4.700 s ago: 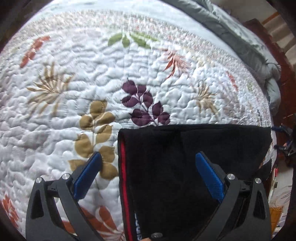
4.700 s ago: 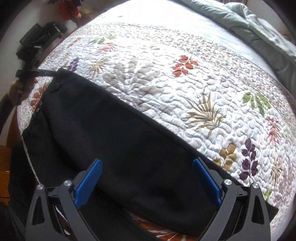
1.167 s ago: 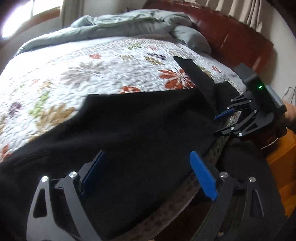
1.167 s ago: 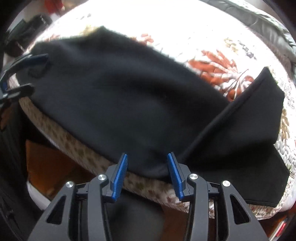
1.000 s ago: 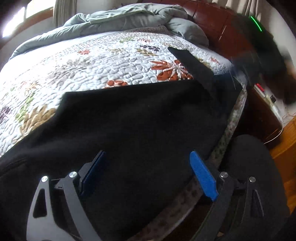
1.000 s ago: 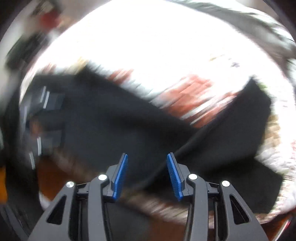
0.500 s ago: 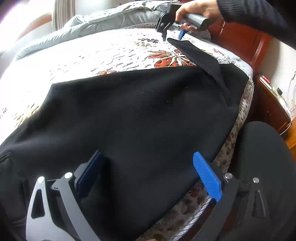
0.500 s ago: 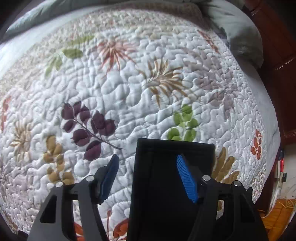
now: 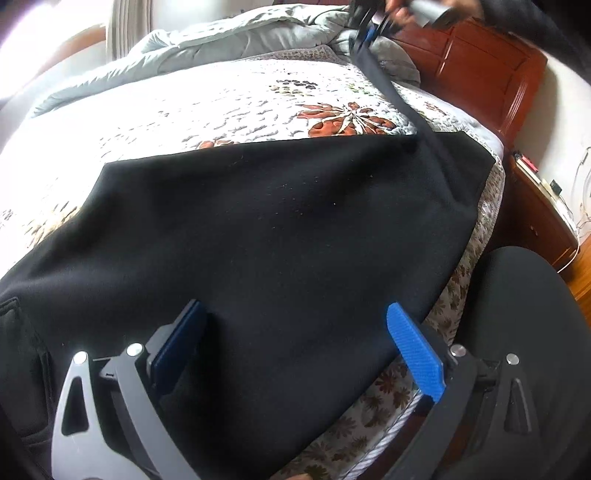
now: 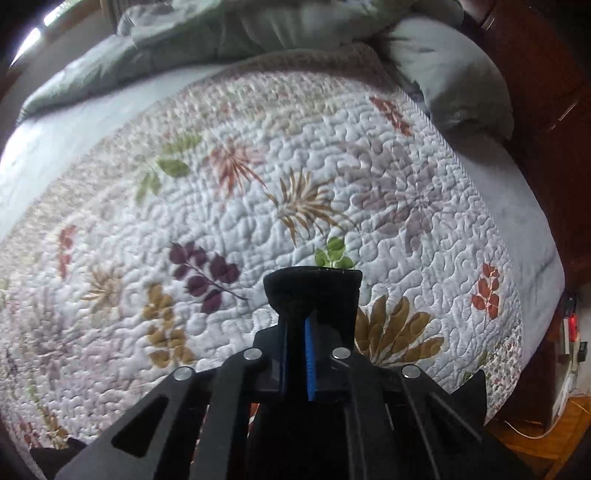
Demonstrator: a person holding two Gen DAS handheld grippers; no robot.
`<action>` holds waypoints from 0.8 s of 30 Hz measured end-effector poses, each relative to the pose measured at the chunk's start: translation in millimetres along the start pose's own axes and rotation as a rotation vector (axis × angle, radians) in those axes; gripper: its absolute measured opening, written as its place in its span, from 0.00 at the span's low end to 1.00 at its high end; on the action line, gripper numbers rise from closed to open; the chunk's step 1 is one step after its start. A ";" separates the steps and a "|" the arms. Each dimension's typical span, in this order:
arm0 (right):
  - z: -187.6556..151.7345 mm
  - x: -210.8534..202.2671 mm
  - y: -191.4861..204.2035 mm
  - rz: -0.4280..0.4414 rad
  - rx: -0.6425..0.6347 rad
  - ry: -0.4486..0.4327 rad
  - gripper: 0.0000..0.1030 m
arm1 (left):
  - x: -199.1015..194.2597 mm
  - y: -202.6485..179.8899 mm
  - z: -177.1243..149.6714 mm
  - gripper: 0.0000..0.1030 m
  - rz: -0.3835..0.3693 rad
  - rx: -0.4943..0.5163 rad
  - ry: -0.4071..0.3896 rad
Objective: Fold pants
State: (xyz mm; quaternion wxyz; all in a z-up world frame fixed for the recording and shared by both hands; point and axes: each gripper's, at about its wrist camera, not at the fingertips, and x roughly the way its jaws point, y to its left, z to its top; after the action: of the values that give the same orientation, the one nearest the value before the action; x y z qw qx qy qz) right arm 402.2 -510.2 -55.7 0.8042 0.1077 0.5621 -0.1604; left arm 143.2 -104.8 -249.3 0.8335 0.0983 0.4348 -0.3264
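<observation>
My right gripper (image 10: 295, 354) is clamped on 1 leg end of the black pants (image 9: 277, 236), lifted over the floral quilt (image 10: 258, 184), pointing steeply down. My left gripper (image 9: 295, 354) hangs spread wide above the pants' body, gripping nothing.

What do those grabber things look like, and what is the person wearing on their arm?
Each has black skeleton-like arms with silver bolts and bright blue ribbed pads on the fingers: left gripper, right gripper. In the left wrist view, the hand comes out of a dark sleeve.
</observation>
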 end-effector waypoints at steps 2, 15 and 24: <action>-3.2 -46.1 -13.6 0.086 0.003 -0.077 0.07 | -0.1 -0.6 -1.1 0.95 0.009 -0.005 -0.003; -190.4 -13.8 -276.4 0.420 0.434 -0.295 0.06 | -1.3 -6.7 -3.7 0.96 0.068 -0.040 -0.018; -245.2 50.1 -328.2 0.560 0.606 -0.260 0.06 | -1.5 -6.3 -1.0 0.97 0.086 -0.078 -0.003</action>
State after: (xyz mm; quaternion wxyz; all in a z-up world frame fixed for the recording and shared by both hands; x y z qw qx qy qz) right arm 80.4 -734.1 -184.9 0.8128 0.4662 0.3327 -0.1062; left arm 137.9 -108.5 -247.9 0.8507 0.0837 0.4413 -0.2731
